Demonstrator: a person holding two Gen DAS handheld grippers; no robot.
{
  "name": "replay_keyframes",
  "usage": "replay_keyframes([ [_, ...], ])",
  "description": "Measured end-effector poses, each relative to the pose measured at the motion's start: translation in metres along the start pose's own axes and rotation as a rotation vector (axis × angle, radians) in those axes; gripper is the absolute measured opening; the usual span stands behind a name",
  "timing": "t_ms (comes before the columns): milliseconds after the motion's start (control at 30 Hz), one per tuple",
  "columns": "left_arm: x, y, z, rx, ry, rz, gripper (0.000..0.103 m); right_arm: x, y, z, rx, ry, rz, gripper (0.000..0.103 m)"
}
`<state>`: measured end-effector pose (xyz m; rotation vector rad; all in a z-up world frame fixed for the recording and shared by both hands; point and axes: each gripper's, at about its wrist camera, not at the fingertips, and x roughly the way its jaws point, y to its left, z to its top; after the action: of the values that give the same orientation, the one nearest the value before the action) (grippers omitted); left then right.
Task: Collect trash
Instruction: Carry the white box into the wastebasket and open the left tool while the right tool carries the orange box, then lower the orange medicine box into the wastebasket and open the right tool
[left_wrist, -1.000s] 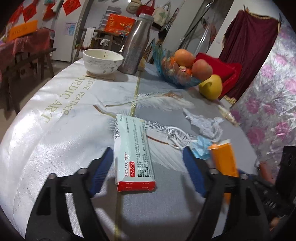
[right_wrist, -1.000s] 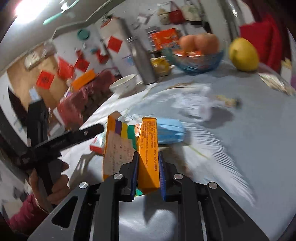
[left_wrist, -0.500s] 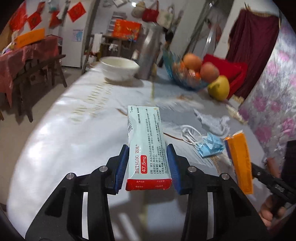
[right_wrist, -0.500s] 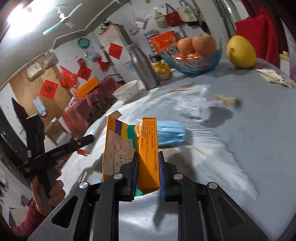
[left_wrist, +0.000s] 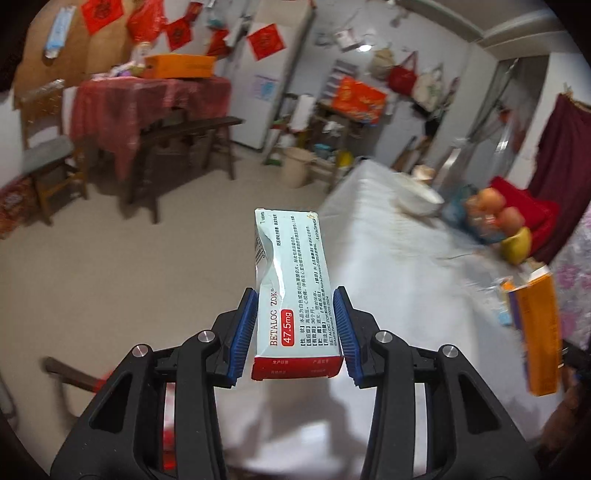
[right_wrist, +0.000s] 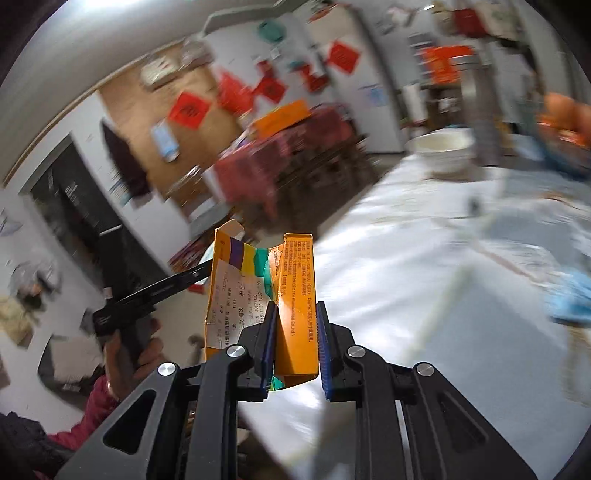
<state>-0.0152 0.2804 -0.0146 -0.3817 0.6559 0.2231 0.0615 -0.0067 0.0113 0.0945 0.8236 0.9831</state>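
the left claw (left_wrist: 295, 328) squeezes the white pill box (left_wrist: 291, 291), up in the air past the tabletop (left_wrist: 406, 280) edge. the right claw (right_wrist: 293, 343) pinches the torn orange box (right_wrist: 295, 295). keep both squeezes tight and carry them gently to a bin, which i cannot see.

Open floor (left_wrist: 122, 280) left of table (left_wrist: 399, 295); bench (left_wrist: 184, 136), chair (left_wrist: 51, 162) farther back.

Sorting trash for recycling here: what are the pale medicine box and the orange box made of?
Pale medicine box: thin printed cardboard, slightly glossy; one long edge is creased and dented. Orange box: thin printed cardboard too, probably; its top is torn open and its wall folds flat.
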Motion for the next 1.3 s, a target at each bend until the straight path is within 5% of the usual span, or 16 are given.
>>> replay_keyframes([
  [167,-0.013,0.081,-0.03,-0.005,0.078,0.13,0.043,0.062,0.068,0.007,-0.084,0.136,0.073,0.02],
  [367,0.006,0.168,-0.077,-0.111,0.242,0.175,0.043,0.135,0.141,0.0,-0.178,0.289,0.122,0.02],
  [700,0.041,0.206,-0.149,-0.123,0.432,0.208,0.049,0.227,0.205,-0.02,-0.235,0.47,0.142,0.02],
  [833,0.033,0.208,-0.159,-0.099,0.416,0.26,0.076,0.249,0.21,-0.024,-0.245,0.507,0.135,0.02],
  [1300,-0.02,0.213,-0.156,-0.027,0.258,0.433,0.091,0.306,0.228,-0.045,-0.32,0.581,0.06,0.02],
])
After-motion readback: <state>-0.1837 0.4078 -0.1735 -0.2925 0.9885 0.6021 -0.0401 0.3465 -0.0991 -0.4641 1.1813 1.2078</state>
